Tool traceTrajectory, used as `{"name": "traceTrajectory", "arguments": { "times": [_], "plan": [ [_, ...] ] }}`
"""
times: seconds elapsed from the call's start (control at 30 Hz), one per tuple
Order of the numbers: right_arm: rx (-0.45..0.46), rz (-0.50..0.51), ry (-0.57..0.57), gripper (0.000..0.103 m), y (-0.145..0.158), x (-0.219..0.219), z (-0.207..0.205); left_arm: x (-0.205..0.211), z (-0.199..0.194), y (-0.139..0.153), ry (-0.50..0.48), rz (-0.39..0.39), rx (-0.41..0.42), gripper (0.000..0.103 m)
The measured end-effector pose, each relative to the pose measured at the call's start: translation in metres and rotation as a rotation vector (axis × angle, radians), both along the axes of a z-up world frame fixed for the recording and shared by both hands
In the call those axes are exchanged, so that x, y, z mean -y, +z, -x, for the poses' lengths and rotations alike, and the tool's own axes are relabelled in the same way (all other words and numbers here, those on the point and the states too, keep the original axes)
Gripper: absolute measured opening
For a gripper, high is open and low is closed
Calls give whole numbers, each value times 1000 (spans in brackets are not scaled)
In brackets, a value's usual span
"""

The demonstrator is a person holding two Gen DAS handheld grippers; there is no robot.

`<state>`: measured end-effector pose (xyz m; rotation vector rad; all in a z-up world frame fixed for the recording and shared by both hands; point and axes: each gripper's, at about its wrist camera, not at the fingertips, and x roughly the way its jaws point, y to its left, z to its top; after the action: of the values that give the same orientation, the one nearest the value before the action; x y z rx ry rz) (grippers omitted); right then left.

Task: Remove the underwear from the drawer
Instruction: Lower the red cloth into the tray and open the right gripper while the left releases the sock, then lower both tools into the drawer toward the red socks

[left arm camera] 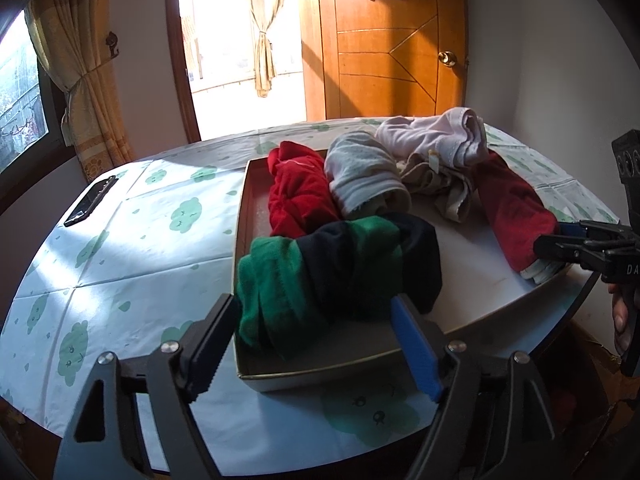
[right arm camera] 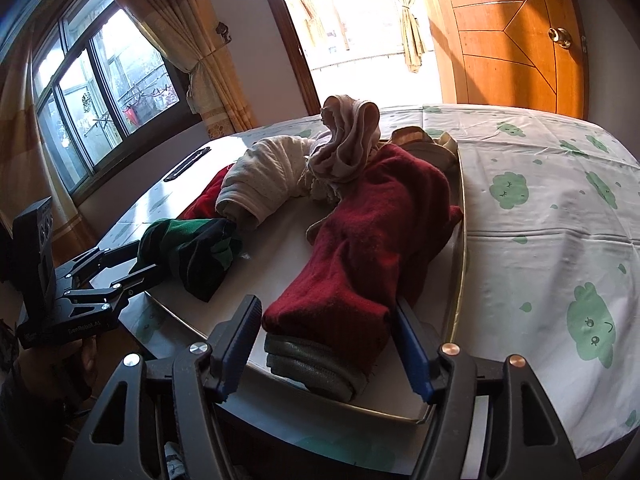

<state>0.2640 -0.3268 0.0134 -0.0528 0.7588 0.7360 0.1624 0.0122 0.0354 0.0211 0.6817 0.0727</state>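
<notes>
Left gripper (left arm camera: 316,344) open astride green-black roll (left arm camera: 336,276) | right gripper (right arm camera: 328,352) open astride maroon roll (right arm camera: 360,248) | drawer (left arm camera: 240,240) (several rolls)

One drawer (left arm camera: 244,200) holds six rolled garments: two red (left arm camera: 298,196), one green-and-black (left arm camera: 336,272), one grey (left arm camera: 360,176), one pink (left arm camera: 436,136), one beige (left arm camera: 440,188). One phone (left arm camera: 90,200), two claws (left arm camera: 316,344).

My left gripper (left arm camera: 316,344) points downward, jaws spread wide. My right gripper (right arm camera: 328,354) tilts likewise, its jaws apart too.
</notes>
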Motion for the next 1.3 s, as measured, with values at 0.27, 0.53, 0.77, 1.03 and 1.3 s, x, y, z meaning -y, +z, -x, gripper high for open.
{"name": "traceTrajectory", "arguments": {
  "times": [0.27, 0.53, 0.77, 1.03, 1.3],
  "plan": [
    [67, 10, 1, 67, 4, 8, 21, 5, 12, 3, 0, -12, 19, 99],
    [131, 31, 70, 69, 12, 11, 66, 12, 28, 7, -19, 12, 41, 100],
    [175, 83, 134, 74, 2, 13, 107, 23, 52, 9, -48, 30, 74, 101],
    [164, 150, 149, 74, -27, 27, 130, 34, 87, 5, -77, 49, 108, 101],
    [88, 196, 144, 74, -60, 41, 133, 48, 115, -17, -156, 8, 38, 103]
  ]
}}
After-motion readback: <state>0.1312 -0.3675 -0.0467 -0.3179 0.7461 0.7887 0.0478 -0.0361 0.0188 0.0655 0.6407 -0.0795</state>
